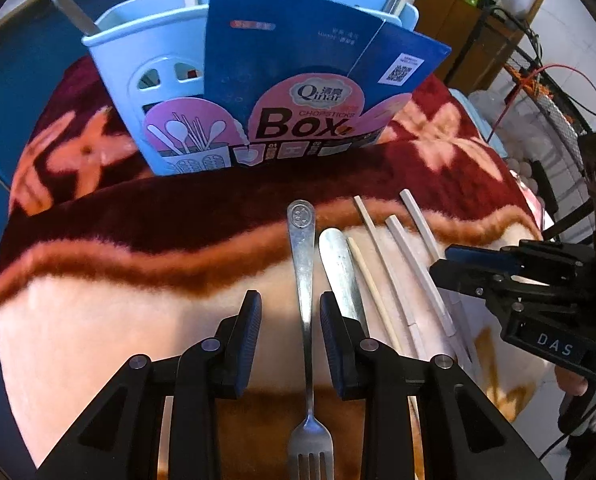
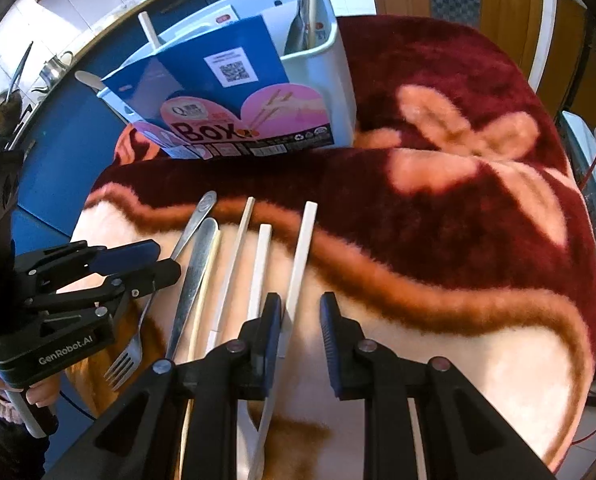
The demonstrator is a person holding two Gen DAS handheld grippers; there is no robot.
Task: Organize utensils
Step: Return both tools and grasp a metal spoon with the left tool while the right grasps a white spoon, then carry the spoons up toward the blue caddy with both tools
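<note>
Left gripper [image 1: 291,332], jaws apart, straddled the fork [image 1: 305,320], handle lengthwise toward the blue holder [image 1: 138,68] at the blanket's [image 1: 98,320] far edge | right gripper [image 2: 301,330], jaws apart, empty, hovered beside the outermost white chopstick [image 2: 300,264] | fork tines partly cut off.

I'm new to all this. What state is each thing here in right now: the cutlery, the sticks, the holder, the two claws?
Fork: lying flat on the blanket, between the open left gripper fingers, not gripped.
Right gripper: open, over the rightmost white chopstick.
Other chopsticks: lying loose on the blanket.
Blue utensil holder: upright, some utensils already inside.
</note>
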